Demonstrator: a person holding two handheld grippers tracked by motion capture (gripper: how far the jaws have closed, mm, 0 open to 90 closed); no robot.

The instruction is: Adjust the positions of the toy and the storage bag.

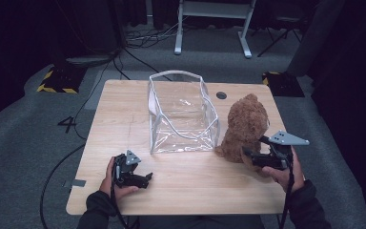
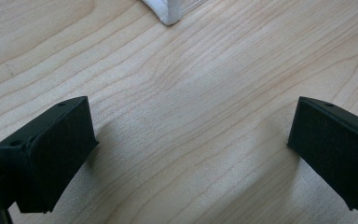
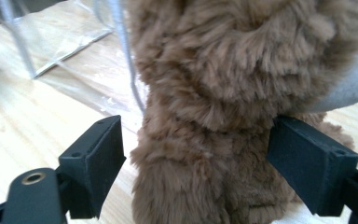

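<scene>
A brown teddy bear (image 1: 245, 124) sits upright on the right side of the wooden table (image 1: 124, 105). My right gripper (image 1: 246, 155) is open around its lower body. In the right gripper view the bear (image 3: 205, 93) stands between the jaws; the right jaw touches the fur and the left jaw stands a little apart. A clear plastic bag (image 1: 183, 112) with white trim stands open at the table's middle, just left of the bear. My left gripper (image 1: 147, 180) is open low over the front left of the table, with bare wood between its jaws (image 2: 191, 135). A bag corner (image 2: 168, 11) lies ahead of it.
A round black hole (image 1: 221, 95) is in the tabletop behind the bag. White desk legs (image 1: 178, 28) and cables lie on the grey carpet beyond the table. A black base with yellow stripes (image 1: 59, 78) stands at the far left.
</scene>
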